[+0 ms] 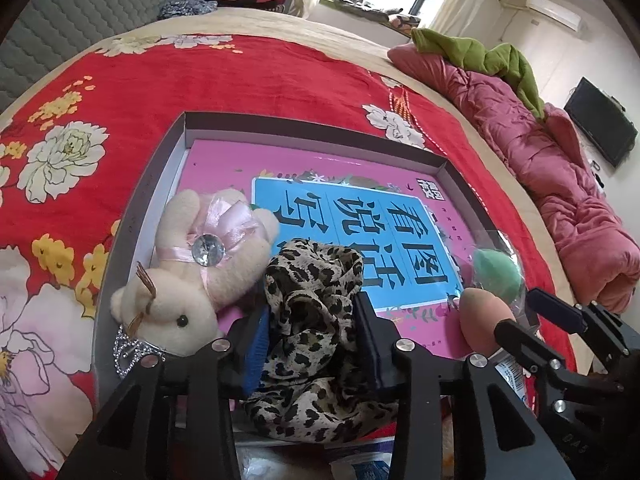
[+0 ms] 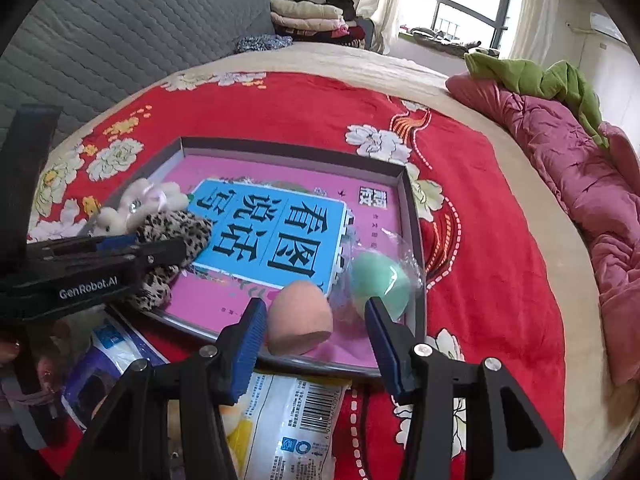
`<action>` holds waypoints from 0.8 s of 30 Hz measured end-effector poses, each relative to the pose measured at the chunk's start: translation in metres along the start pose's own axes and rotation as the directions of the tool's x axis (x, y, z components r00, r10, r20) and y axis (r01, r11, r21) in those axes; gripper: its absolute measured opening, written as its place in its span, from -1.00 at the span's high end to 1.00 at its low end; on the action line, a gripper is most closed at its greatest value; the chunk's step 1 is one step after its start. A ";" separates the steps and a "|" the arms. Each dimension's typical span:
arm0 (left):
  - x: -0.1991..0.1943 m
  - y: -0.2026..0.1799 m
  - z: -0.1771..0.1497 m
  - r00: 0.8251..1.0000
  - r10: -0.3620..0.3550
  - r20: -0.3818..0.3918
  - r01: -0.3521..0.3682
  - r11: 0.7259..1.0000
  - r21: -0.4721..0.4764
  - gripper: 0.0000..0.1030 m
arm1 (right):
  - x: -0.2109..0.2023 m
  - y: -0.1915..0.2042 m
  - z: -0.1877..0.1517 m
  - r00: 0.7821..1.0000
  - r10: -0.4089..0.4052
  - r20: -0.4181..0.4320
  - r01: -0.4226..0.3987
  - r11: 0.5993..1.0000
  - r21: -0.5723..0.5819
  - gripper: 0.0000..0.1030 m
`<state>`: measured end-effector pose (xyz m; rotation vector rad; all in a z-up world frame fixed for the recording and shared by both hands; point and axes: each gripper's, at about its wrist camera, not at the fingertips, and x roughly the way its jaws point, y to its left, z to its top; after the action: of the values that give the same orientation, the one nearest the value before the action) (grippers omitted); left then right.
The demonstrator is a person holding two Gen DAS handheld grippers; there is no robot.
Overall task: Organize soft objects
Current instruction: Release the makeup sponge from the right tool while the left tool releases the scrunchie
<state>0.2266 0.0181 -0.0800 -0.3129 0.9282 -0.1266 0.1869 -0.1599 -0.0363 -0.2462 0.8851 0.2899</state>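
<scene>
- My left gripper (image 1: 310,328), bottom centre of the left wrist view: jaws apart, the leopard-print cloth (image 1: 316,320) lying between them; I cannot tell whether the pads touch it. I judge it set down, not gripped.
- Plush rabbit (image 1: 192,276), lower left of that view: lying in the tray (image 1: 440,162) just beside the cloth, pink bow and clear gem on top. Counted as placed.
- Tray, centre: shallow, grey-walled, on the red floral blanket (image 1: 240,76); a pink book with a blue label (image 1: 360,240) covers its floor.
- Pink sponge (image 2: 300,316), lower centre of the right wrist view: on the tray's near edge, between my right gripper's (image 2: 316,332) jaws, which stand apart and do not press it. Counted as placed.
- Green sponge (image 2: 380,284), just right of the pink one: in clear wrap, inside the tray's near right corner.
- Packaged goods, bottom of the right wrist view: a white barcoded packet (image 2: 296,420) and a blue-and-white packet (image 2: 108,356) lie outside the tray. If soft, these remain to sort.
</scene>
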 end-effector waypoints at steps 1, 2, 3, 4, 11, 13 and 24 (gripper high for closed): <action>0.000 0.000 0.000 1.000 0.000 0.000 0.000 1.000 0.001 0.14 | -0.001 0.000 0.000 1.000 -0.001 0.003 0.001 1.000 0.000 0.01; -0.001 -0.001 0.000 1.000 0.003 0.001 -0.003 1.000 0.003 0.08 | -0.002 0.000 0.001 1.000 -0.001 0.004 0.001 1.000 0.000 0.01; -0.002 0.000 0.000 1.000 0.004 0.002 -0.004 1.000 0.004 0.01 | -0.003 -0.001 0.001 1.000 0.000 0.005 0.000 1.000 0.003 0.01; -0.003 0.000 -0.001 1.000 0.005 0.004 -0.005 1.000 0.005 -0.01 | -0.003 -0.001 0.001 1.000 0.002 0.006 -0.002 1.000 0.006 0.01; -0.008 -0.002 0.001 1.000 0.013 0.011 -0.013 1.000 0.013 -0.05 | -0.006 -0.003 -0.001 1.000 -0.004 0.010 0.003 1.000 0.011 0.00; -0.009 -0.003 0.001 1.000 0.017 0.011 -0.017 1.000 0.016 -0.07 | -0.006 -0.003 -0.001 1.000 -0.005 0.010 0.005 1.000 0.011 0.00; -0.018 -0.007 0.005 0.999 0.008 0.031 -0.009 0.999 0.032 -0.28 | -0.010 -0.002 0.000 1.000 0.001 0.025 -0.002 1.000 0.010 -0.01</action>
<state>0.2201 0.0170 -0.0607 -0.2804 0.8964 -0.1284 0.1818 -0.1631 -0.0285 -0.2326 0.8620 0.2896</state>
